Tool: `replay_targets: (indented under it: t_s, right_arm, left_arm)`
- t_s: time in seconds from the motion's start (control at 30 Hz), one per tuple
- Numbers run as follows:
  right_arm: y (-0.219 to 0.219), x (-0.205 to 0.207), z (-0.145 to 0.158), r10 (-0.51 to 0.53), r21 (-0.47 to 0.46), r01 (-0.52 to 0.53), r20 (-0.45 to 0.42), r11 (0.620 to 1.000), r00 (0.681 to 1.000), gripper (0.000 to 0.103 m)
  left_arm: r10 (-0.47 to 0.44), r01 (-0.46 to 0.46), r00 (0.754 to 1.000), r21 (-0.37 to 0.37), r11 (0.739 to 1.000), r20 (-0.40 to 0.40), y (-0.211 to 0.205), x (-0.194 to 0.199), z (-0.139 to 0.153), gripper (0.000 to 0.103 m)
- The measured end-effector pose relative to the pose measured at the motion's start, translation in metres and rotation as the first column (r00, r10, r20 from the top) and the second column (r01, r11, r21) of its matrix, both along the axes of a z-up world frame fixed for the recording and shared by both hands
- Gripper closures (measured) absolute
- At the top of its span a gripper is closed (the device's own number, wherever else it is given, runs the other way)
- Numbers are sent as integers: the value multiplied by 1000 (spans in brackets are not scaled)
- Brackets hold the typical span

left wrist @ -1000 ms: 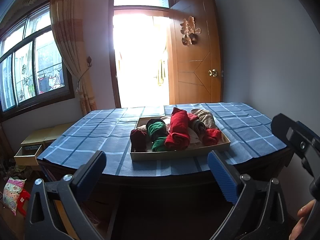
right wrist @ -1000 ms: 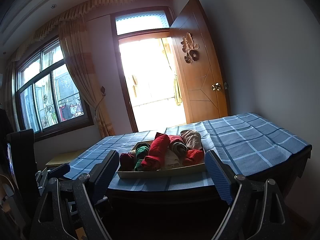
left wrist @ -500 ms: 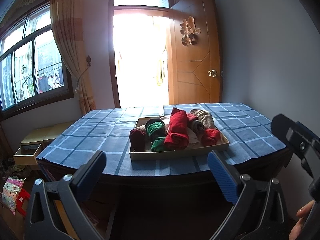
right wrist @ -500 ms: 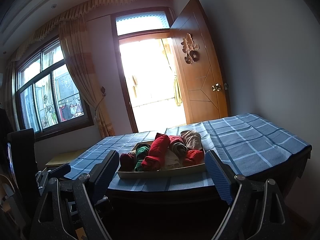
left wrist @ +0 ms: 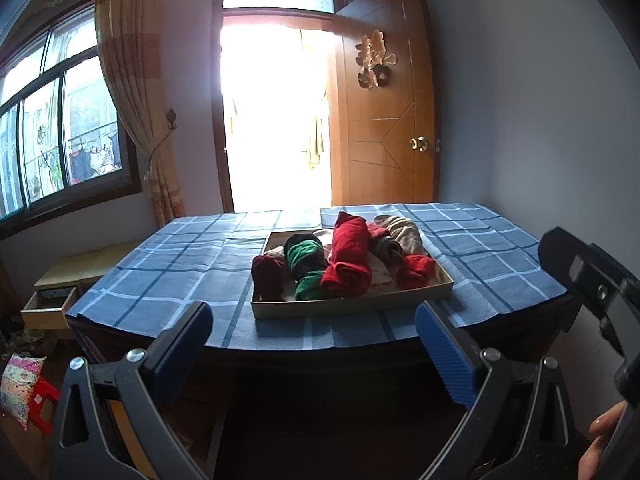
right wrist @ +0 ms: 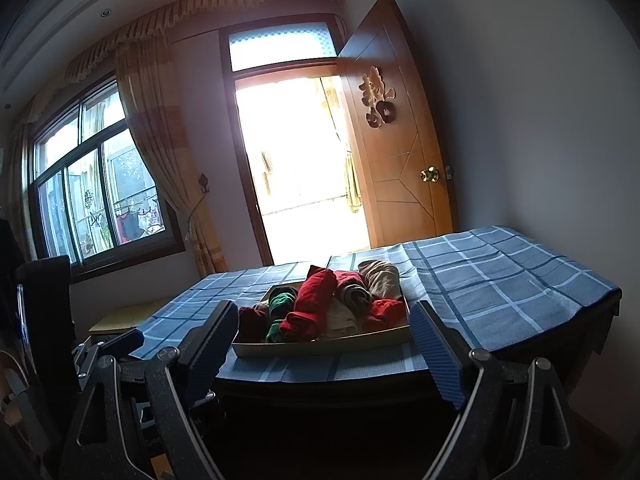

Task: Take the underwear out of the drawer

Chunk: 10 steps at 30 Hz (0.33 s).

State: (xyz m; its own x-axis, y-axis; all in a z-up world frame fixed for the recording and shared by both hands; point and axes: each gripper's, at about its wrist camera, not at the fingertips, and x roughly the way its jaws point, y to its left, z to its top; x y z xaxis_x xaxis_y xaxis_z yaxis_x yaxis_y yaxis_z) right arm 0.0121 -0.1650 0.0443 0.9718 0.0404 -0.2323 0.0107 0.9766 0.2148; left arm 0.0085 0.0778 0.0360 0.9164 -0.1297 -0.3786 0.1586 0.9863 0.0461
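**Rolled underwear piled in shallow drawer tray on table; both grippers spread wide and empty**

Lying in a heap inside the drawer [left wrist: 352,307], the underwear [left wrist: 347,262] consists of soft fabric pieces rolled into short cylinders: a long bright red roll at centre, a green and dark roll to its left, a maroon roll at the near left corner, a smaller red roll at the near right, grey and beige pieces behind, and pale cloth beneath. The pile rises above the rim.

The drawer is a shallow, rectangular, pale tray with low straight walls. It sits flat on a table [left wrist: 168,276] covered by a blue checked cloth with lighter grid lines, matte and slightly creased, hanging over the near edge.

Left gripper [left wrist: 312,344]: jaws spread wide, ribbed blue pads, nothing between them; it is short of the table edge, apart from the drawer. Right gripper [right wrist: 320,344]: jaws likewise wide apart, nothing held, also clear of the drawer.

Behind the table, a varnished wooden door [left wrist: 388,112] stands open beside a bright doorway.
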Motion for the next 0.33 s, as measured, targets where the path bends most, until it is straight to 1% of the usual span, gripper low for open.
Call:
replay_targets:
  t_s: [0.1, 0.33]
  right_arm:
    - [-1, 0, 0, -2, 6, 2, 0, 1000, 1000, 14]
    - [-2, 1, -1, -4, 9, 4, -3, 1000, 1000, 14]
  left_arm:
    - [4, -4, 1000, 18, 1000, 10, -2, -1, 0, 0]
    - [26, -26, 1000, 15, 1000, 0, 0, 3, -1, 0]
